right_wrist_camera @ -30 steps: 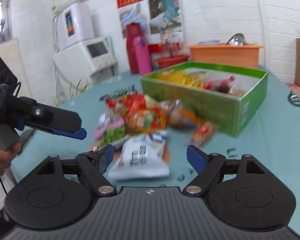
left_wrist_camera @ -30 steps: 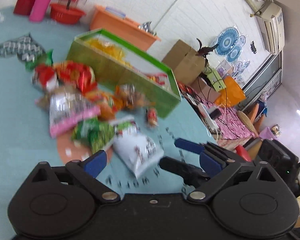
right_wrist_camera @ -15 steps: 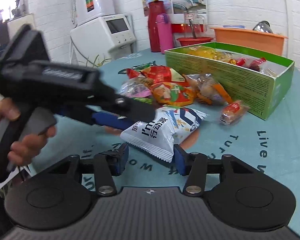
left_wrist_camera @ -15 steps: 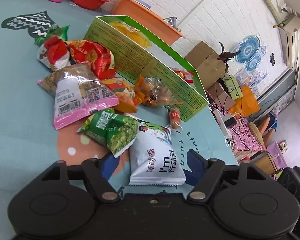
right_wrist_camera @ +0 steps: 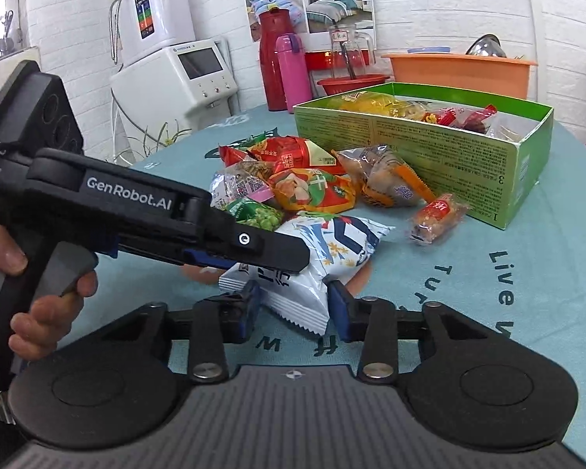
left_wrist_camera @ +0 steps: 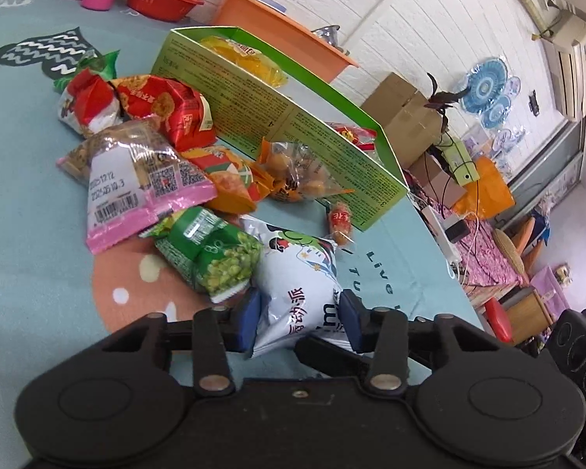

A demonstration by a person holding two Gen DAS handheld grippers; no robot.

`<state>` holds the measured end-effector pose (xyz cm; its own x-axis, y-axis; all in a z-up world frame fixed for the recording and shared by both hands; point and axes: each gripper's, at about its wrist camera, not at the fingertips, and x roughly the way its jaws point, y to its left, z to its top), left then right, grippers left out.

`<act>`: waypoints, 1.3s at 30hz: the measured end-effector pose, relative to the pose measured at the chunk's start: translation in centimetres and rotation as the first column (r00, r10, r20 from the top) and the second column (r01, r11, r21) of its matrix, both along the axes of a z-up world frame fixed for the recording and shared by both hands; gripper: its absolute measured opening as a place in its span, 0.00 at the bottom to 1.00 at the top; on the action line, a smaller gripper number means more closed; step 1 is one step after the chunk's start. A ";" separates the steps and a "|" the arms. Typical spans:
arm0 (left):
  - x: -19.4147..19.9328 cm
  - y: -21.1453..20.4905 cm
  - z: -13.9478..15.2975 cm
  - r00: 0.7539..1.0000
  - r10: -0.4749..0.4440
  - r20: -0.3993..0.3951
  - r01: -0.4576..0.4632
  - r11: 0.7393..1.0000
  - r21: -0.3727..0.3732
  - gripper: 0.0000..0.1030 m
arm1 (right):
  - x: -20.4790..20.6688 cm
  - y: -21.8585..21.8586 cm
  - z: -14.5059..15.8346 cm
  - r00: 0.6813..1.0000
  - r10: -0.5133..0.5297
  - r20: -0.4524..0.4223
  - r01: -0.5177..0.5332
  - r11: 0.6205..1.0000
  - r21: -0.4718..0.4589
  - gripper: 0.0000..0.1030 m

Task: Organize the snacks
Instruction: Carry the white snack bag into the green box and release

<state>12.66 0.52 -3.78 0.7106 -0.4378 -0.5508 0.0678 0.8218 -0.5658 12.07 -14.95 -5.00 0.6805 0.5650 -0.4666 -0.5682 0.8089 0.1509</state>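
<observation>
Both grippers have closed in on the white snack bag [left_wrist_camera: 299,293] since half a second ago, when their blue pads stood wide on either side of it. Now the left gripper [left_wrist_camera: 300,322] has its 2 pads pressed against the bag's near end, and the right gripper [right_wrist_camera: 293,305] pinches a corner of the same bag from its own side, so each is nearly closed with the white packet between its jaws. That bag lies on the teal tablecloth [left_wrist_camera: 23,211], partly over an orange printed patch [left_wrist_camera: 129,285], with a green pea packet [left_wrist_camera: 215,258] just beside it and a pink-edged packet [left_wrist_camera: 136,179] further back. Behind these sit red packets [left_wrist_camera: 156,109], an orange packet [left_wrist_camera: 230,183] and a clear bag of golden snacks [left_wrist_camera: 301,176], all heaped near the open green box [left_wrist_camera: 293,125], which already holds a yellow packet [left_wrist_camera: 246,54]. A small red wrapped sweet [left_wrist_camera: 340,217] lies alone near the box's corner. At the table's far edge stand a red flask [right_wrist_camera: 271,66], a pink bottle [right_wrist_camera: 289,70], a red basin [right_wrist_camera: 351,84] and an orange tub [right_wrist_camera: 461,72]. White brick walls [left_wrist_camera: 410,11] close the room, with a water dispenser [right_wrist_camera: 172,54] on one side and cardboard boxes [left_wrist_camera: 402,109] on the other.
</observation>
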 end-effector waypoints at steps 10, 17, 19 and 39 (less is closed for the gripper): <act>0.1 -1.8 5.6 0.985 -0.080 0.154 0.079 0.997 0.011 0.57 | -2.1 -2.3 4.3 0.988 -0.035 0.152 0.033 0.999 0.020 0.52; 4.1 -2.6 8.4 0.969 -0.109 0.223 0.098 0.994 0.057 0.57 | 1.1 -3.2 6.8 0.968 -0.096 0.230 0.084 0.994 0.063 0.52; 5.8 -2.8 8.8 0.965 -0.119 0.233 0.107 0.992 0.062 0.57 | 2.3 -3.5 7.4 0.966 -0.115 0.232 0.099 0.992 0.080 0.52; 22.2 -6.2 7.2 0.952 -0.246 0.181 0.243 0.969 0.039 0.57 | 12.9 -7.5 7.3 0.923 -0.329 0.197 0.317 0.944 0.092 0.51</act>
<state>34.86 -5.67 3.41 0.6720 -0.6032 -0.4296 0.3692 0.7757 -0.5118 24.94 -22.43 2.32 0.9084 0.3199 -0.2693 -0.3010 0.9473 0.1099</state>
